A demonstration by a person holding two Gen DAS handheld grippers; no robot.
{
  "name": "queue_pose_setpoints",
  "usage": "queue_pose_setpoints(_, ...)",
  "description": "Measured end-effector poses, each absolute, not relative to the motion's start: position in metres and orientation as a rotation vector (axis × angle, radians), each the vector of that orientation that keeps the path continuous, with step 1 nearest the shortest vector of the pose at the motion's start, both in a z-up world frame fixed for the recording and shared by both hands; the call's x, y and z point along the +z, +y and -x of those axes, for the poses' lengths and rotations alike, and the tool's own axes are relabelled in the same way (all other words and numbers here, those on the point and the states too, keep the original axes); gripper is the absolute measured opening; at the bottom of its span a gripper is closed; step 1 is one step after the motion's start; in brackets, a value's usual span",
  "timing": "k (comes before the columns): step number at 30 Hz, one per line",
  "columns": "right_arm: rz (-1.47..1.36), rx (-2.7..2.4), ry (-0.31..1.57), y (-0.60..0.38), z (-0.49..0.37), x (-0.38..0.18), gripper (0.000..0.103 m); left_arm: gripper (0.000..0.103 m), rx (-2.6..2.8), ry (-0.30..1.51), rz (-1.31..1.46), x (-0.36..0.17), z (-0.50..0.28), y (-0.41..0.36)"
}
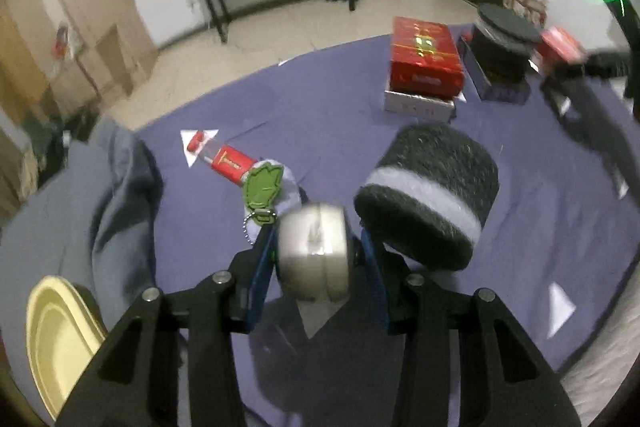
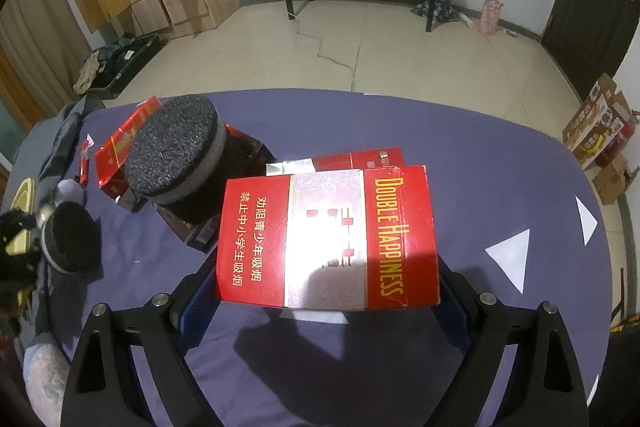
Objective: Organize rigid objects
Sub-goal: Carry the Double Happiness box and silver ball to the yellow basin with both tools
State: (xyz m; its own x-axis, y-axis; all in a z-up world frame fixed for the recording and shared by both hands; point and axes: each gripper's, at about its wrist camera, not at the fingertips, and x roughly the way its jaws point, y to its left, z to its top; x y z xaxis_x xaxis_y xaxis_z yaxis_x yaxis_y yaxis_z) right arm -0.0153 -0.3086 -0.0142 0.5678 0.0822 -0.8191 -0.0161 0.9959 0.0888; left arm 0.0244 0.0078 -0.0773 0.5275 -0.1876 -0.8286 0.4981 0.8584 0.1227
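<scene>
A round silver tin point(image 1: 314, 255) sits between the blue pads of my left gripper point(image 1: 316, 239). The tin is smeared while the fingers are sharp, and a thin dark gap shows at its right side, so the jaws stand open around it. Just right of it lies a dark felt cylinder point(image 1: 428, 199) with a grey band, on its side. My right gripper point(image 2: 326, 267) is shut on a red "Double Happiness" carton point(image 2: 328, 239), held flat above the purple cloth point(image 2: 480, 167); the carton hides the fingertips.
A red box on a white box point(image 1: 426, 59) and a felt-topped dark box point(image 1: 504, 39) stand at the back. A small red pack point(image 1: 232, 163) and a green leaf keychain point(image 1: 262, 185) lie left. A yellow plate point(image 1: 56, 339) and grey fabric point(image 1: 112, 195) lie at the left edge.
</scene>
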Motion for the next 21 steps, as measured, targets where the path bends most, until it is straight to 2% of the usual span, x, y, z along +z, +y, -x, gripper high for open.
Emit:
queue_pose_setpoints(2,-0.086,0.061,0.960,-0.309,0.017,-0.014,0.092,0.052,-0.445,0.894,-0.379,-0.078,-0.018,0.008)
queue_pose_setpoints(4,-0.091,0.065,0.964,-0.310,0.017,-0.016,0.092,0.067,-0.487,0.905,-0.307,-0.075,-0.018,0.013)
queue_pose_setpoints(5,-0.088,0.064,0.967,-0.310,0.018,-0.018,0.092,0.083,-0.500,0.917,-0.247,-0.072,-0.020,0.017)
queue_pose_setpoints(6,-0.083,0.063,0.970,-0.311,0.017,-0.019,0.092,0.086,-0.500,0.926,-0.212,-0.072,-0.021,0.018)
queue_pose_setpoints(9,-0.087,0.064,0.973,-0.313,0.017,-0.018,0.092,0.086,-0.499,0.956,-0.138,-0.073,-0.019,0.022)
queue_pose_setpoints(14,-0.081,0.064,0.972,-0.314,0.016,-0.017,0.092,0.086,-0.489,0.987,-0.180,-0.075,-0.002,0.025)
queue_pose_setpoints(16,-0.083,0.063,0.978,-0.315,0.017,-0.018,0.092,0.084,-0.492,0.990,-0.195,-0.078,0.000,0.028)
queue_pose_setpoints(17,-0.083,0.062,0.979,-0.315,0.017,-0.019,0.092,0.073,-0.481,0.994,-0.210,-0.080,0.001,0.029)
queue_pose_setpoints(18,-0.082,0.060,0.981,-0.315,0.017,-0.019,0.092,0.056,-0.474,0.995,-0.212,-0.081,0.001,0.030)
queue_pose_setpoints(20,-0.076,0.057,0.984,-0.315,0.017,-0.019,0.092,0.044,-0.469,1.020,-0.207,-0.085,-0.005,0.029)
queue_pose_setpoints(21,-0.074,0.056,0.984,-0.315,0.017,-0.019,0.092,0.043,-0.479,1.044,-0.200,-0.088,-0.008,0.028)
